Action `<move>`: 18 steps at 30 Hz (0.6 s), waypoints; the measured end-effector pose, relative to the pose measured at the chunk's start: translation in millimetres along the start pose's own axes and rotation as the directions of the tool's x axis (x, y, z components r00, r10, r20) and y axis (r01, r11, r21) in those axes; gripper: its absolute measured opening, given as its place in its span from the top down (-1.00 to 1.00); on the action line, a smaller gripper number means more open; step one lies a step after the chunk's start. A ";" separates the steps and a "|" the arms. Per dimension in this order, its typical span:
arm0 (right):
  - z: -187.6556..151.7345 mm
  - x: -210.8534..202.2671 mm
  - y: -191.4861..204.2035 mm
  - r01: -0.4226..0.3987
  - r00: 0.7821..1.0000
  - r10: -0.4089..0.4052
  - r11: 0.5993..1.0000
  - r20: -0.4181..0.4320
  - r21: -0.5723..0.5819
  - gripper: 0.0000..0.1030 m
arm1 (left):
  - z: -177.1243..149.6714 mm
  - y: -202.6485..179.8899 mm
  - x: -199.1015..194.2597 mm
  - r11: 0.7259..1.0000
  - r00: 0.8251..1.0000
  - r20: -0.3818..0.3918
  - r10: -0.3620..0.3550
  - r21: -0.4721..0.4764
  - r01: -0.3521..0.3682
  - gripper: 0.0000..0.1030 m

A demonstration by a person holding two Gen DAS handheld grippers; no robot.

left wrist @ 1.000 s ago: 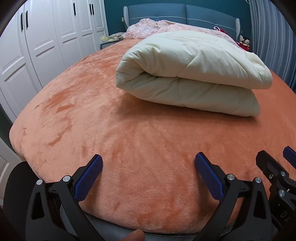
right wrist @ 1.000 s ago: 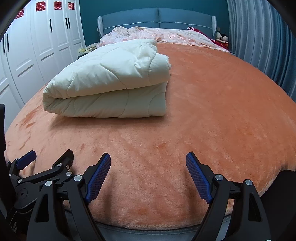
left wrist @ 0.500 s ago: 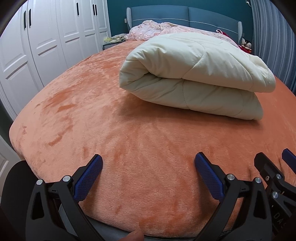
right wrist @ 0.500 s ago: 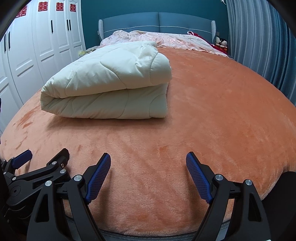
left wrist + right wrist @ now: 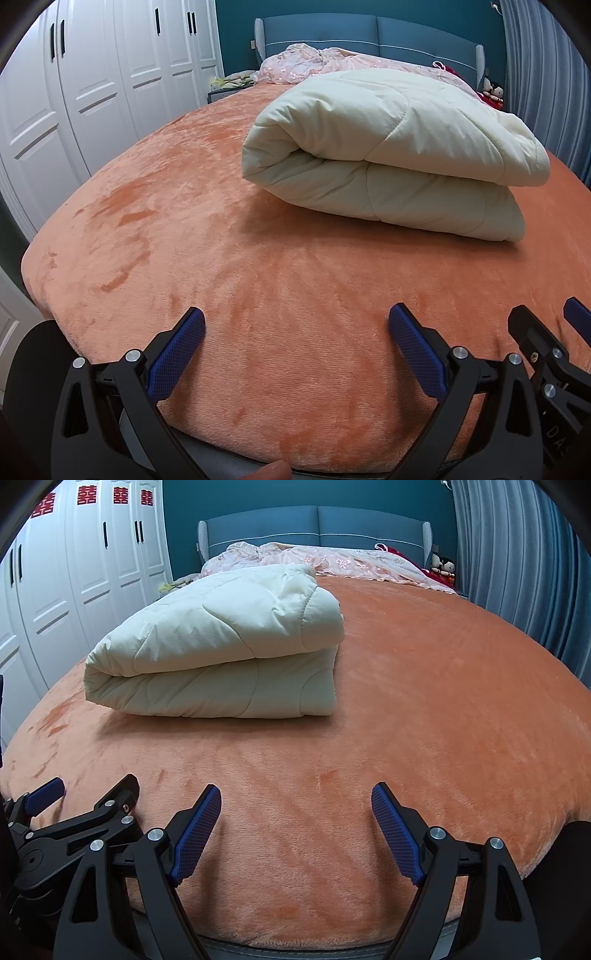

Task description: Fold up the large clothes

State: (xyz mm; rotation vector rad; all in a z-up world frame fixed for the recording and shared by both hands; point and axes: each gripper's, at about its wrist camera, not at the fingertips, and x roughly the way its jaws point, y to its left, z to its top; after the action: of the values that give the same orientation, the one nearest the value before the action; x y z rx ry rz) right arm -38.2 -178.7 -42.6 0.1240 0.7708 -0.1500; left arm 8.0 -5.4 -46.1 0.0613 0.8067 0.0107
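Evidently the quilt (image 5: 391,162) is soft, bulky and light for its size; padding will compress and sag under a pinch. Best hold, in my judgement: the stitched edge at the open end, or a corner, not the rounded fold. It is cream, quilted in curved seams, folded into a thick two-layer bundle. It lies on the orange bed cover (image 5: 280,295), well ahead of both tongs. Left gripper (image 5: 295,350) and right gripper (image 5: 295,830) stand spread, pinching nothing.

Bare orange blanket (image 5: 424,709) open ahead and right, folded cream quilt (image 5: 221,657) blocking far left
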 end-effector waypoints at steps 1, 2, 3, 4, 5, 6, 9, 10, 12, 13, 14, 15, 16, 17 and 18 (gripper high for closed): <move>0.1 0.1 -0.2 0.001 1.000 -0.001 1.000 0.000 -0.001 -0.58 | -0.2 -0.1 -0.1 1.000 1.000 0.000 0.001 0.000 -0.001 -0.89; 0.0 0.0 -0.2 0.000 1.000 0.000 1.000 0.001 -0.001 -0.58 | -0.1 -0.3 -0.4 1.000 1.000 0.001 0.002 0.000 -0.002 -0.89; -0.1 -0.1 -0.3 -0.001 1.000 0.001 1.000 0.002 0.000 -0.58 | 0.0 -0.1 -0.3 1.000 1.000 0.001 0.001 0.000 -0.001 -0.89; 0.6 0.2 -0.6 -0.001 1.000 0.001 1.000 0.002 0.000 -0.58 | 0.0 -0.2 -0.3 1.000 1.000 0.002 0.002 0.000 -0.002 -0.89; 0.8 0.2 -0.6 -0.001 1.000 0.001 1.000 0.003 0.000 -0.58 | 0.0 0.0 -0.2 1.000 1.000 0.002 0.002 0.001 -0.002 -0.89; 0.5 0.1 -0.4 -0.002 1.000 0.002 1.000 0.004 0.002 -0.58 | -0.1 0.3 -0.3 1.000 1.000 0.002 0.001 0.001 -0.001 -0.89; -0.4 -0.3 -0.2 -0.006 1.000 0.006 1.000 0.008 0.008 -0.58 | 0.1 -0.1 -1.1 1.000 1.000 0.005 0.004 0.000 -0.004 -0.89; -0.4 -0.3 -0.4 -0.006 1.000 0.006 1.000 0.010 0.009 -0.58 | 0.2 0.0 -1.2 1.000 1.000 0.006 0.005 0.000 -0.005 -0.89; -0.8 -0.7 -0.7 -0.007 1.000 0.007 1.000 0.015 0.010 -0.58 | 0.6 -0.8 -2.1 1.000 1.000 0.009 0.008 -0.001 -0.008 -0.88; -2.0 -1.3 -0.8 -0.008 1.000 0.007 1.000 0.016 0.010 -0.58 | 0.5 -1.2 -2.8 1.000 1.000 0.011 0.010 -0.001 -0.010 -0.88; -1.8 -1.3 -1.0 -0.008 1.000 0.008 1.000 0.016 0.010 -0.58 | 0.3 -1.6 -3.7 1.000 1.000 0.013 0.011 -0.002 -0.011 -0.88; -1.7 -1.4 -0.9 -0.009 1.000 0.009 1.000 0.016 0.010 -0.58 | 0.1 -1.9 -4.2 1.000 1.000 0.014 0.010 -0.002 -0.010 -0.88; -1.7 -1.4 -0.9 -0.009 1.000 0.009 1.000 0.017 0.010 -0.58 | -0.1 -2.2 -4.7 1.000 1.000 0.015 0.011 -0.003 -0.011 -0.88; -1.5 -1.5 -1.0 -0.009 1.000 0.009 1.000 0.019 0.010 -0.58 | 0.0 -2.0 -4.5 1.000 1.000 0.014 0.009 -0.003 -0.009 -0.88; -1.4 -1.7 -0.8 -0.010 1.000 0.010 1.000 0.020 0.010 -0.58 | -0.2 -2.1 -4.5 1.000 1.000 0.014 0.007 -0.004 -0.007 -0.88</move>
State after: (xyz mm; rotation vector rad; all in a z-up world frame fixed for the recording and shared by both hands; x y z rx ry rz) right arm -40.4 -179.1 -42.4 0.1359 0.7494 -0.1458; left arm 4.7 -7.6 -43.2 0.0609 0.7925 0.0186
